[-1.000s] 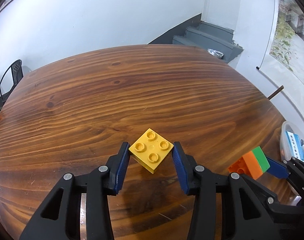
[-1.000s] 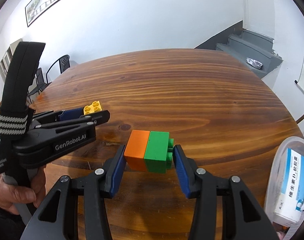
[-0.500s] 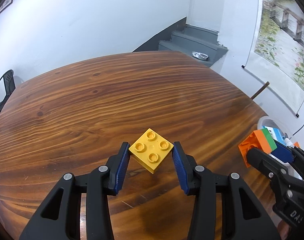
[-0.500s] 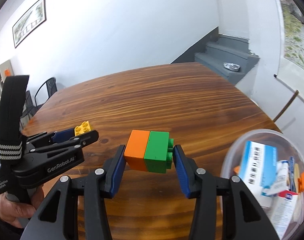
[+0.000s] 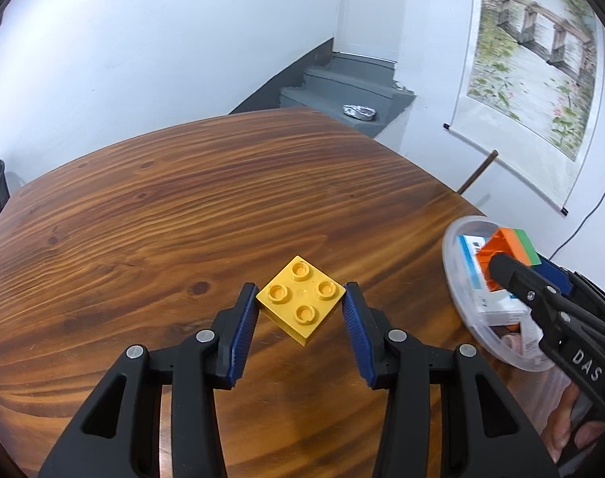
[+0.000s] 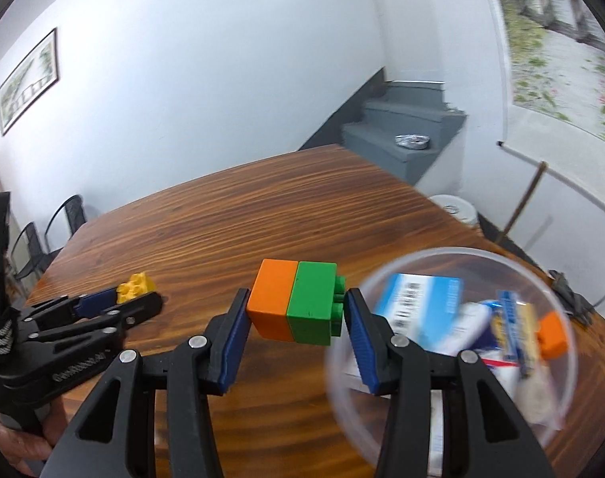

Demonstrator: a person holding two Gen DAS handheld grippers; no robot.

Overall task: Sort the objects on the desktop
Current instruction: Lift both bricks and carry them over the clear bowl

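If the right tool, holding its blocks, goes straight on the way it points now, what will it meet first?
Probably bare wooden table: nothing stands ahead of the orange-and-green blocks. The clear plastic container lies just right of that line; depth is unclear.

Home-like room: wooden table [image 5: 222, 207], wall scroll painting [image 5: 537, 59], grey stairs [image 5: 342, 87].

Your yellow four-stud brick [image 5: 301, 305] hangs clear above the worktop [image 5: 183, 219], studs up, turned corner-on like a diamond, its side corners pinched between the blue pads. Your orange-and-green brick pair [image 6: 296, 306] lies on its side in the air, orange half at 9 o'clock, green half at 3 o'clock with its studs pressed into the pad there. At 3 o'clock of that pair sits the clear round tub [image 6: 541, 275], holding boxes, packets and a small orange brick [image 6: 554, 335].
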